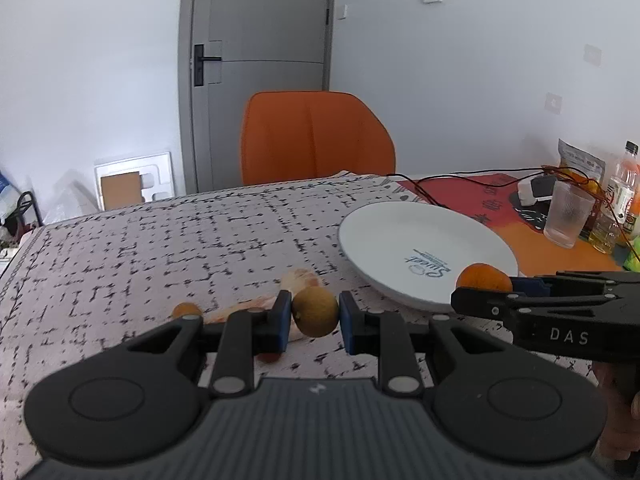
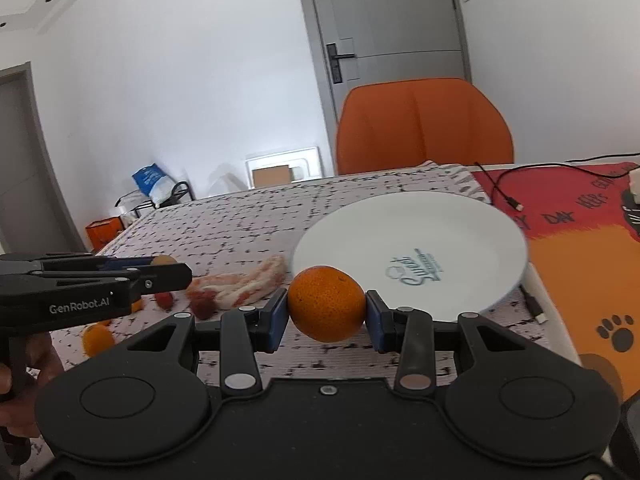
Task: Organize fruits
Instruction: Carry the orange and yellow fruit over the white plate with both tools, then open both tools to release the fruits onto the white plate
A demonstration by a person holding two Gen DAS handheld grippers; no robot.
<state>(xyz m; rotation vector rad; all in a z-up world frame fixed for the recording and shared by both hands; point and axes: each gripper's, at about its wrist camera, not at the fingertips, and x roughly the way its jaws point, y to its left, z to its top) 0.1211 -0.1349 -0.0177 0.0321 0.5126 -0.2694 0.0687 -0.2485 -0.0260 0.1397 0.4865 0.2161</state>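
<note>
Right gripper point(image 2: 326, 310) clamps a round orange mandarin point(image 2: 326, 309) at frame centre; the empty white round plate point(image 2: 460, 216) lies just beyond, upper right, nearer this hand. Left gripper point(image 1: 314, 316) pinches a small brown longan-like fruit point(image 1: 315, 311), plate point(image 1: 384, 220) further to its upper right

One plate point(image 2: 412, 236), one tangerine point(image 2: 326, 304), one brown longan point(image 1: 315, 311), one chair point(image 1: 316, 140).

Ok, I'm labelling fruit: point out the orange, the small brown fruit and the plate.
orange point(image 2: 326, 303), right wrist view, middle of peel.
small brown fruit point(image 1: 315, 311), left wrist view, its centre.
plate point(image 2: 420, 220), right wrist view, bare inner surface.
</note>
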